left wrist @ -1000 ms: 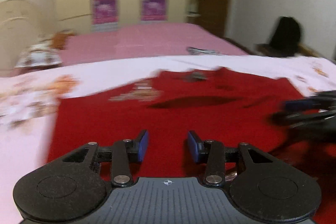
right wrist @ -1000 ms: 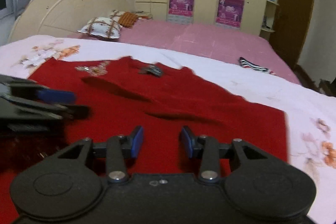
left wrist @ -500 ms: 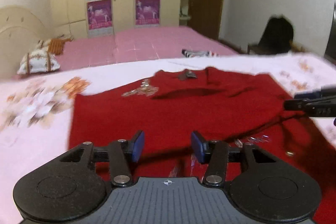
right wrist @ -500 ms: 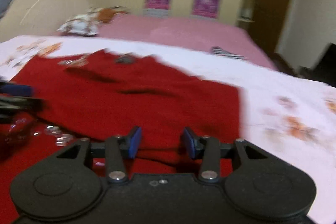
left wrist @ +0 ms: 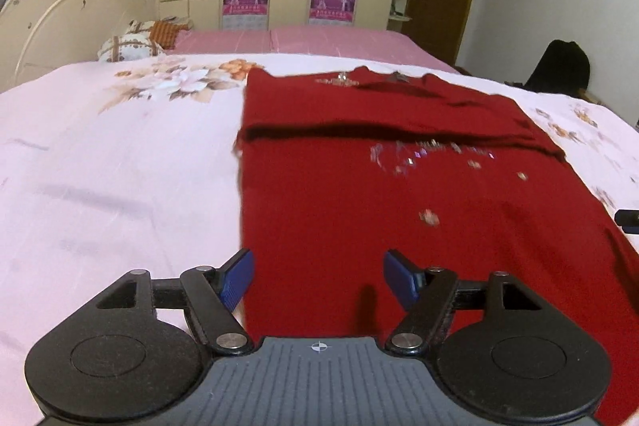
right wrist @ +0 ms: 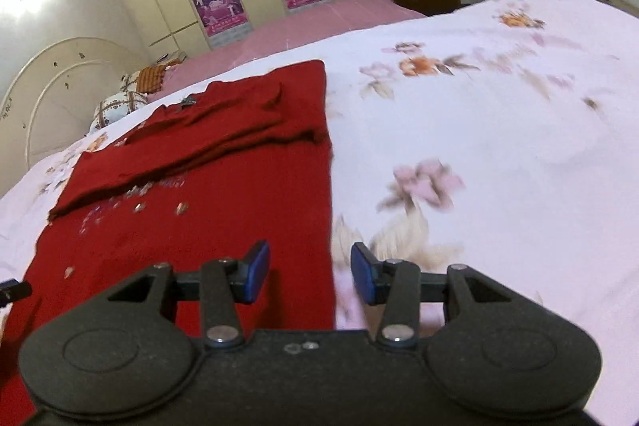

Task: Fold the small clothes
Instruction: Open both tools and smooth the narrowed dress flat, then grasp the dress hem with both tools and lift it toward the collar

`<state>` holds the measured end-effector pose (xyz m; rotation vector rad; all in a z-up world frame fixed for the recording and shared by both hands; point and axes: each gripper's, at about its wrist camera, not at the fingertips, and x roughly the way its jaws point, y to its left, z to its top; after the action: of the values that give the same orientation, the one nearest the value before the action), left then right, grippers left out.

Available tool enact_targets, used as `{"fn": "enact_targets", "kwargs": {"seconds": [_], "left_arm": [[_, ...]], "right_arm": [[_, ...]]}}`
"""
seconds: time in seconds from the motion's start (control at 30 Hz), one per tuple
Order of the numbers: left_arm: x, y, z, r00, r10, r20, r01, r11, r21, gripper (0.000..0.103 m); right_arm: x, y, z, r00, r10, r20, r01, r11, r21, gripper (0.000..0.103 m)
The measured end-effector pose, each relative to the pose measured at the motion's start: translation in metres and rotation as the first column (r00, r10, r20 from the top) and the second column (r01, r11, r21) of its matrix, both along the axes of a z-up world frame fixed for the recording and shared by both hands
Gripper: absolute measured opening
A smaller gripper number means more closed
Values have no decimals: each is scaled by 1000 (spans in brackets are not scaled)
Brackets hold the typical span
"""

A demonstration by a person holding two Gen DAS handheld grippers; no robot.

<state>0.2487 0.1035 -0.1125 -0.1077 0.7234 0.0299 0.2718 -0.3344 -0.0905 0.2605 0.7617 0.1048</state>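
The red sweater (left wrist: 399, 210) lies flat on the floral bed sheet (left wrist: 120, 166) — the left gripper (left wrist: 317, 276) has just been opening, empty; the right gripper (right wrist: 309, 272) is released, grasping nothing.

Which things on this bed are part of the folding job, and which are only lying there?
Part of the job:
- red sweater, top part already folded down
- left gripper, open
- right gripper, open

Only lying there:
- patterned pillow
- floral sheet
- pink bedcover
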Motion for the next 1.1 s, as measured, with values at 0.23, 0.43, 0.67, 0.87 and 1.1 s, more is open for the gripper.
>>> {"fn": "enact_targets", "kwargs": {"seconds": [0.23, 0.43, 0.67, 0.87, 1.1], "left_arm": [[-24, -10, 7, 1000, -20, -8, 21, 1000, 18, 71], [-42, -10, 12, 1000, -23, -8, 23, 1000, 12, 71], [-62, -12, 14, 999, -38, -13, 38, 999, 16, 71], [-84, -9, 10, 997, -52, -62, 50, 998, -32, 71], [-119, 17, -6, 994, -44, -100, 9, 947, -320, 71]], "right_arm": [[-31, 4, 9, 1000, -19, 5, 19, 1000, -2, 44], [-39, 18, 12, 1000, 4, -11, -4, 1000, -12, 44], [-58, 25, 21, 1000, 13, 5, -13, 1000, -16, 44], [-89, 11, 17, 1000, -4, -30, 5, 1000, 14, 45], [-128, -16, 0, 995, -22, -100, 41, 980, 196, 47]]}}
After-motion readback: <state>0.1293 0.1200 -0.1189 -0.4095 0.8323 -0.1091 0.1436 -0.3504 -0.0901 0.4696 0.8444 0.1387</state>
